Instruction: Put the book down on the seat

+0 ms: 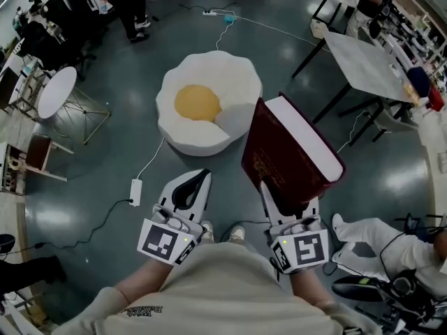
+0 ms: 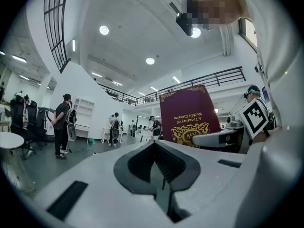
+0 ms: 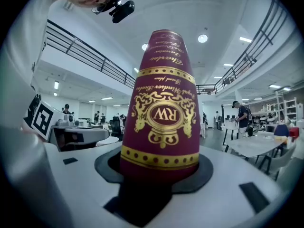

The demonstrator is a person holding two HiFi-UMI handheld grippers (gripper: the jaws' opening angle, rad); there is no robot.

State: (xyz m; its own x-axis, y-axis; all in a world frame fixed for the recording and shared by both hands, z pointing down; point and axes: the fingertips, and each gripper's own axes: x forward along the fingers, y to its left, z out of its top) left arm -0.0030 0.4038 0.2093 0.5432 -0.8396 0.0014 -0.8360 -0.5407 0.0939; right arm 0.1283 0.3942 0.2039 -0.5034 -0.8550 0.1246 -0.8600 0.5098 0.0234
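The right gripper (image 1: 283, 202) has its jaws clamped on the lower end of the maroon book (image 1: 290, 152), held upright in the air, near and right of the white seat (image 1: 234, 75) on the floor. The left gripper (image 1: 202, 177) is left of it, jaws together and empty.

The left gripper (image 1: 195, 185) points level with its jaws together. Beside it, the right gripper (image 1: 290, 205) clamps the upright book (image 1: 285, 155).

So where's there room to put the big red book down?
The egg-shaped seat is bare: its yellow middle and white rim are free. The floor left of it has a cable and power strip; table legs crowd the right.
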